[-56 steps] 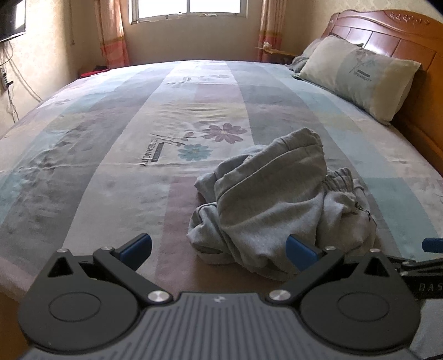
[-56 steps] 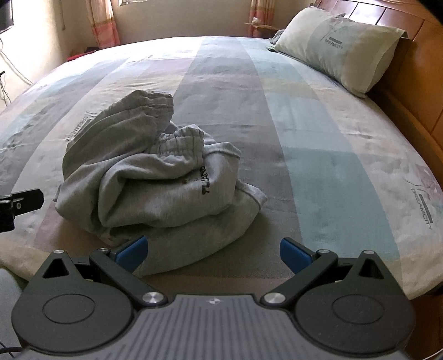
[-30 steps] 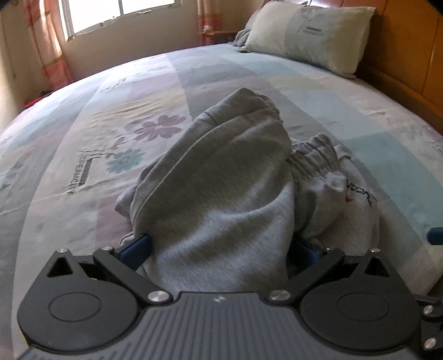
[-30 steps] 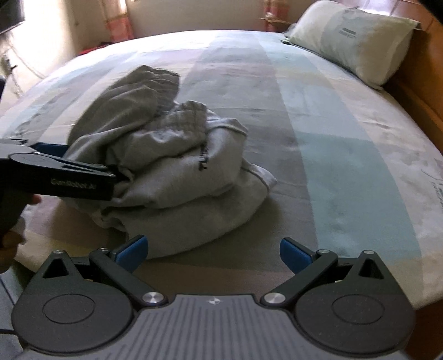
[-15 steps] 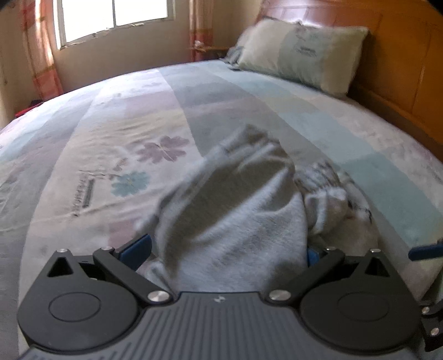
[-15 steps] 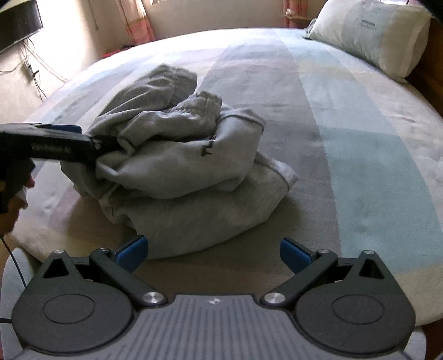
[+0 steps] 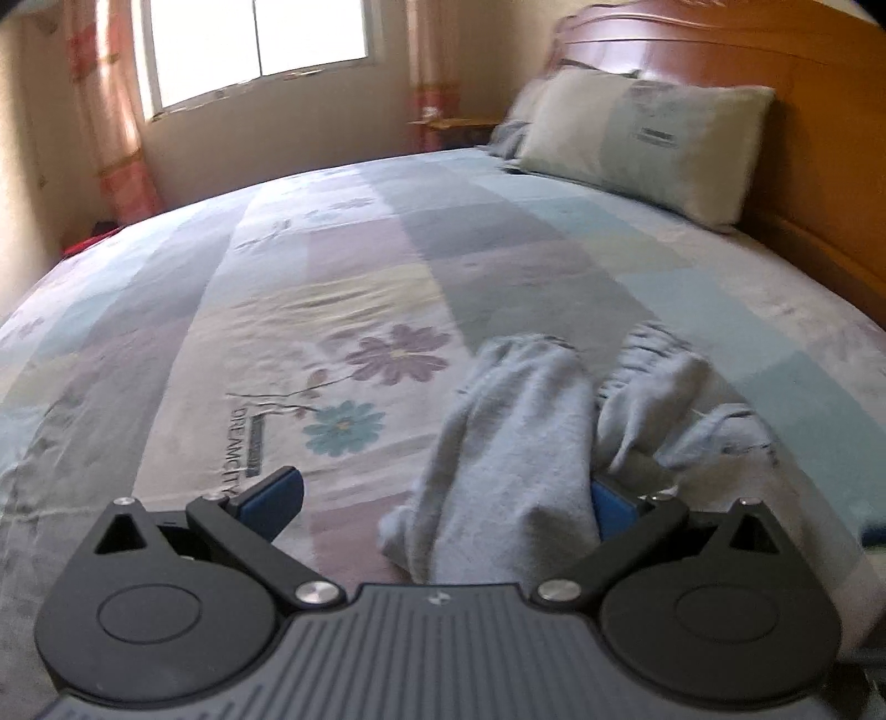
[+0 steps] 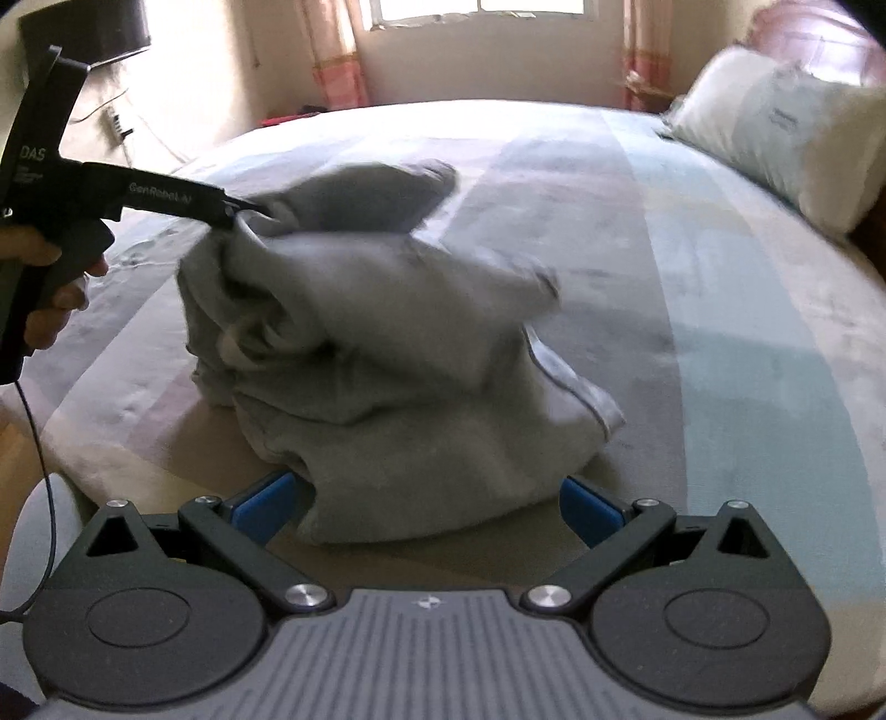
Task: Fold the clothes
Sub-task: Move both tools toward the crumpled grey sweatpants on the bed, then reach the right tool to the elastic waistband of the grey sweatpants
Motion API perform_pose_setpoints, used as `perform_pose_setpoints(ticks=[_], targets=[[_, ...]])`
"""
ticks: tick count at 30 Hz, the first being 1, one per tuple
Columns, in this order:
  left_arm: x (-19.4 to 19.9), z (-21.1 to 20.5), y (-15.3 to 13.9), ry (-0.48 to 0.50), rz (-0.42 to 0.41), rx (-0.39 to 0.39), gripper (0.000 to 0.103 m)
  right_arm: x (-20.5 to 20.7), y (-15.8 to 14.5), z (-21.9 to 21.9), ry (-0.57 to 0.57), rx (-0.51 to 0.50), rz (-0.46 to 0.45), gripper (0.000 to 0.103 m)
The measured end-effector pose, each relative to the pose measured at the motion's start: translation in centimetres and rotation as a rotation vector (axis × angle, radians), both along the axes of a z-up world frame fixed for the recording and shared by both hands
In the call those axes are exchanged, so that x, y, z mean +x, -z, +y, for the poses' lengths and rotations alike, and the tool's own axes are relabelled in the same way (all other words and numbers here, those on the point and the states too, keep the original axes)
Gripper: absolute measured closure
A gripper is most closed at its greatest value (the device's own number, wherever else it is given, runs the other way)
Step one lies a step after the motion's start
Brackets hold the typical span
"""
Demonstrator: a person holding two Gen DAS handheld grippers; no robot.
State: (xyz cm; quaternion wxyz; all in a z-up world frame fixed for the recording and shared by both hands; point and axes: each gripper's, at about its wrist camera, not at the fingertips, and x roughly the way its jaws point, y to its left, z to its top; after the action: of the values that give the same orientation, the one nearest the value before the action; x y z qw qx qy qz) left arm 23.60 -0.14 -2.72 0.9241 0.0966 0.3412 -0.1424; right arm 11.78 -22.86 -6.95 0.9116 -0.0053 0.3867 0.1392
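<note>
Bed [image 7: 498, 266] fills both views, covered w/ a pastel patchwork sheet [image 7: 354, 310] – flower print & lettering on it in the left wrist view. Wooden headboard [image 7: 803, 111] at the far right, pale pillow [image 7: 642, 138] leaning against it. Window [image 7: 255, 44] w/ pinkish curtains [image 7: 119, 138] behind the bed.

Grey garment [image 8: 387, 343] sits bunched in a heap near the bed's near edge, part of it lifted off the sheet; the lower folds rest on the bed. Pics are motion-blurred so can't tell what kind of garment it is or read any detail on it.

Left gripper [image 7: 437, 501]: in its own cam the blue pads [image 7: 274, 495] look spread wide apart, w/ a grey fold of the cloth draped between them & covering most of the right-side pad. In the right wrist view the same tool [image 8: 243, 213] comes in from the left, its tip buried in the upper-left of the heap, cloth pulled up toward it. Whether it actually clamps the cloth – can't tell. Person's hand [image 8: 50, 282] grips its handle at the left edge; thin cable [image 8: 33, 432] hangs below.

Right gripper [image 8: 426, 507]: jaws spread wide, nothing pinched. Low at the near side of the heap; bottom fold of the garment bulges into the gap, against or just beside the left pad, right pad just clear of it.
</note>
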Motion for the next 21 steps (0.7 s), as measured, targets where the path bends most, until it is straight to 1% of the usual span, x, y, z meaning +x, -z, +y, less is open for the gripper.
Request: perform_pose_setpoints(ticks=[3,6,9,11,12,14,15,17,20,21], targets=[[-1.7,0.2,-0.4,0.021,-0.003,-0.015,0.001,0.6,-1.2,0.9,-0.048,-0.035,-0.049,0.000],[-3.0,0.8,-0.8,0.042,-0.002,-0.048,0.001,1.9,-1.9,2.7,-0.103,-0.114,-0.112,0.000],[-3.8,1.3,-1.0,0.045,-0.003,-0.049,0.001,3.6,-1.8,4.7,-0.143,-0.189,-0.142,0.000],[-4.1,1.4,-1.1,0.047,-0.001,-0.056,0.001,5.2,-1.1,6.1,-0.172,-0.236,-0.139,0.000],[-4.2,1.4,-1.2,0.055,0.000,-0.063,0.001,5.8,-0.8,6.3,-0.166,-0.261,-0.139,0.000],[-4.4,1.3,-1.3,0.071,0.003,-0.078,0.001,6.9,-0.1,6.8,-0.148,-0.314,-0.140,0.000],[-4.4,1.2,-1.3,0.084,0.006,-0.083,0.001,7.3,-0.2,6.2,-0.110,-0.314,-0.147,0.000],[-4.3,0.5,-1.0,0.108,0.013,-0.075,0.001,7.8,-0.4,4.4,-0.025,-0.306,-0.164,0.000],[-3.9,-0.7,-0.2,0.131,0.033,-0.061,0.001,8.6,-0.1,0.3,0.140,-0.245,-0.105,0.000],[-3.7,-1.1,0.1,0.138,0.042,-0.059,0.001,8.5,0.2,-0.4,0.158,-0.231,-0.089,0.000]])
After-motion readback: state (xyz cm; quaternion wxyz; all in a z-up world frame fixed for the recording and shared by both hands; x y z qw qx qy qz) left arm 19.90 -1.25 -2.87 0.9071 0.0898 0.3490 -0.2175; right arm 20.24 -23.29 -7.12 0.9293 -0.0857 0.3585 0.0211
